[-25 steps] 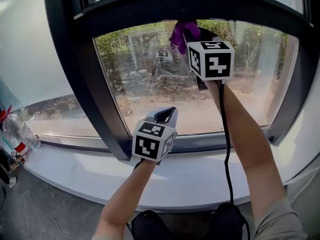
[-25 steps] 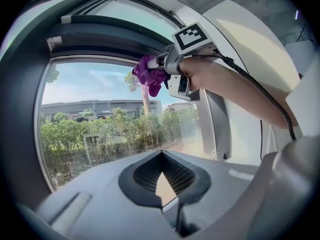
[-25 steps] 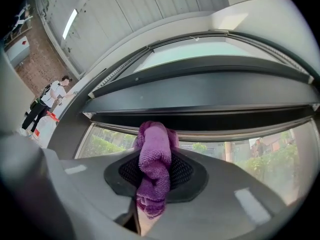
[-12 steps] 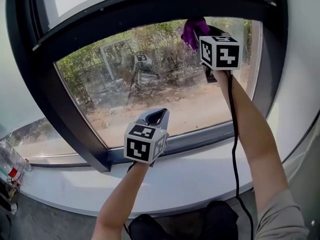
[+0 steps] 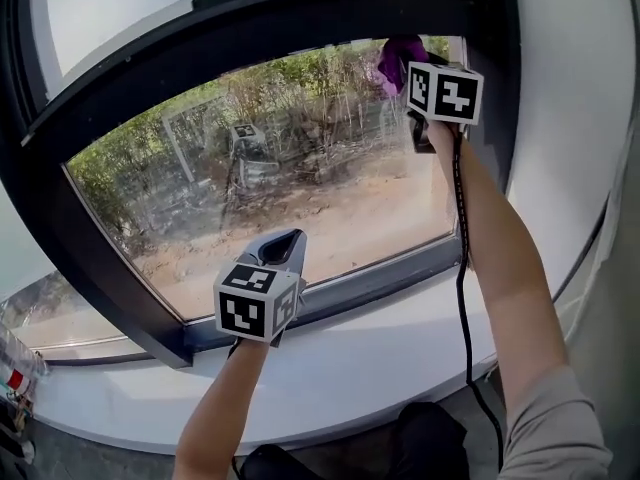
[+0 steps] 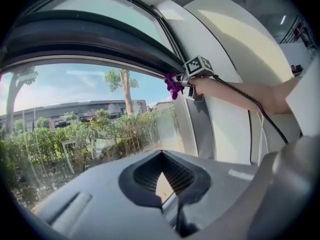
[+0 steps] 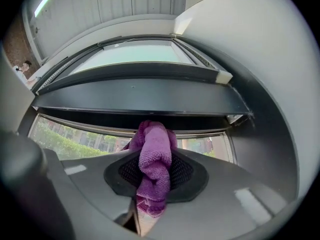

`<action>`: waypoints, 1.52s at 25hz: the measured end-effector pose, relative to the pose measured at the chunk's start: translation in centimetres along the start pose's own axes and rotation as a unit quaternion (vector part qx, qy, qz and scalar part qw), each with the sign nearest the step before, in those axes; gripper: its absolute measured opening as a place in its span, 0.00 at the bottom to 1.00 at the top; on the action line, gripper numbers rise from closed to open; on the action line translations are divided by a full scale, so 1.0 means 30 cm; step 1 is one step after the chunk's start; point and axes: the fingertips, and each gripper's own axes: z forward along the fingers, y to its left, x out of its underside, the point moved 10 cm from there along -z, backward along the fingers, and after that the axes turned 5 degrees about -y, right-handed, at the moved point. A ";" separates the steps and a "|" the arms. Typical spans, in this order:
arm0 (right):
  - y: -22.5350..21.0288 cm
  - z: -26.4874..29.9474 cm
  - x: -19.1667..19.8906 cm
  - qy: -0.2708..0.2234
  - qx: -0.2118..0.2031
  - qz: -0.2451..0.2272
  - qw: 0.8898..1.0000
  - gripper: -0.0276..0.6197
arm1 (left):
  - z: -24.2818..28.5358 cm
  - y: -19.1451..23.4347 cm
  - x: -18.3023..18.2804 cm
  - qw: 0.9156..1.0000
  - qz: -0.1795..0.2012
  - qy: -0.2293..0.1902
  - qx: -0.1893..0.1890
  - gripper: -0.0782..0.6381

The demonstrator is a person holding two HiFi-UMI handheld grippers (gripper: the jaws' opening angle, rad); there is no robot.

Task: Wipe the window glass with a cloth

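The window glass [image 5: 300,188] is one wide pane in a black frame [image 5: 250,23], with dusty streaks across it. A purple cloth [image 5: 398,60] is pressed to the pane's top right corner, just under the frame. My right gripper [image 5: 407,70] is shut on that cloth, arm stretched up. In the right gripper view the cloth [image 7: 154,164] hangs bunched between the right gripper's [image 7: 155,176] jaws. My left gripper [image 5: 283,246] hovers low before the glass above the sill, shut and holding nothing. The left gripper view shows the left gripper [image 6: 162,179], and the cloth [image 6: 173,84] far up at the frame.
A white sill [image 5: 330,368] runs under the pane and a white wall [image 5: 570,118] rises right of the frame. A black cable [image 5: 462,268] hangs from the right gripper along the arm. A plastic bottle [image 5: 10,378] stands at the far left edge.
My right gripper has slid the cloth rightward along the pane's top edge into the upper right corner. The head view has swung with it. The left gripper stays low by the sill.
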 end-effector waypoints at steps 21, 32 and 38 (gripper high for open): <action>-0.361 -0.001 0.062 -0.032 0.154 0.212 0.964 0.21 | 0.121 -0.115 -0.027 0.999 0.006 -0.016 0.040 0.11; -0.365 -0.112 0.312 0.023 0.162 0.253 0.954 0.21 | 0.118 -0.147 0.024 0.999 0.005 -0.004 0.044 0.11; -0.386 -0.197 0.507 0.079 0.173 0.234 0.954 0.21 | 0.114 -0.184 0.057 0.999 0.000 0.008 0.050 0.11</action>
